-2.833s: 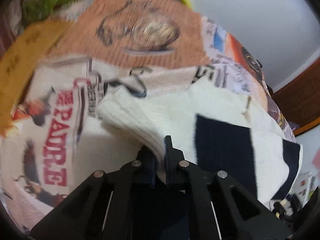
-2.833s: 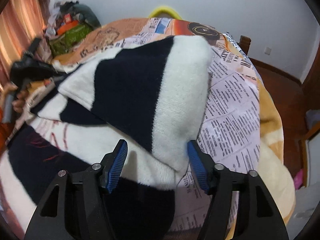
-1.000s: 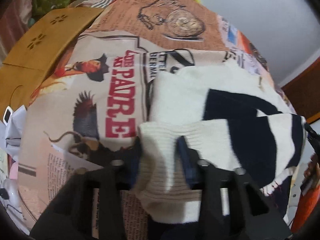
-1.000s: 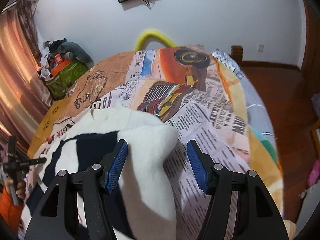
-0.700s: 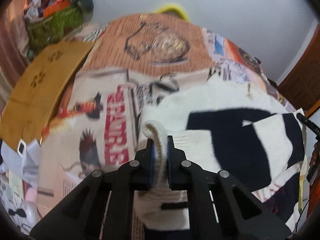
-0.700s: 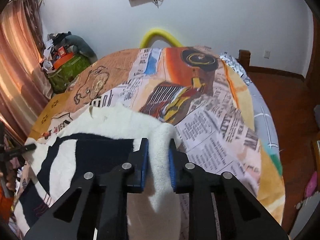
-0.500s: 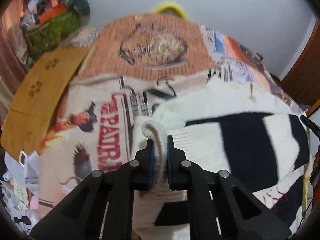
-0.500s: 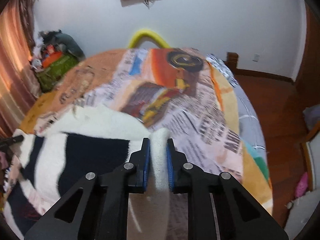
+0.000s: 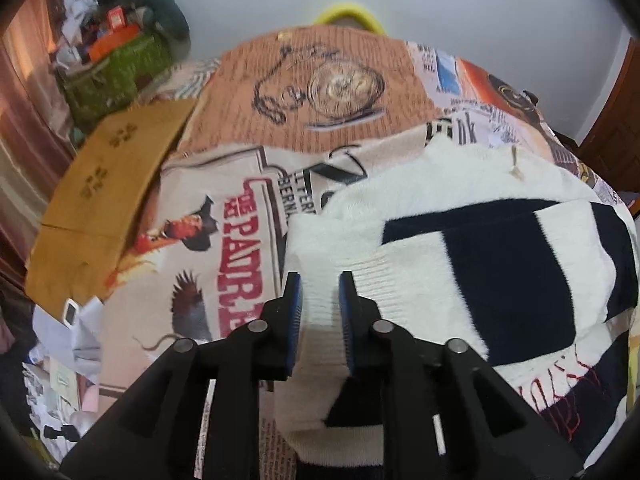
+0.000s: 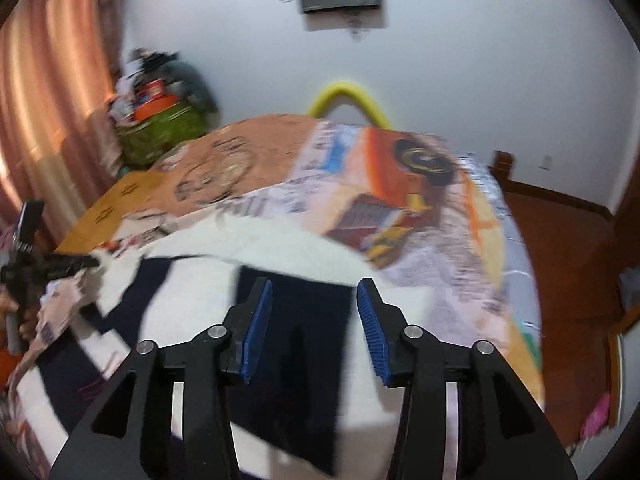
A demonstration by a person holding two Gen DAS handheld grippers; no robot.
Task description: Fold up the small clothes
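Cream-and-navy knit sweater [image 9: 460,248] lies folded on the printed bedspread [image 9: 224,216], from centre toward 3 o'clock. Left gripper [image 9: 318,312] jaws have just parted, cuff loose between them. Right gripper [image 10: 314,330], just opened wide, holds nothing, apparently releasing the finished fold.

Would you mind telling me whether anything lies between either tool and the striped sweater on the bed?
Nothing visible does. The sweater lies directly under the left tool, its ribbed cuff between the just-opened jaws. The right tool, also just opened, hovers over the sweater with nothing between.
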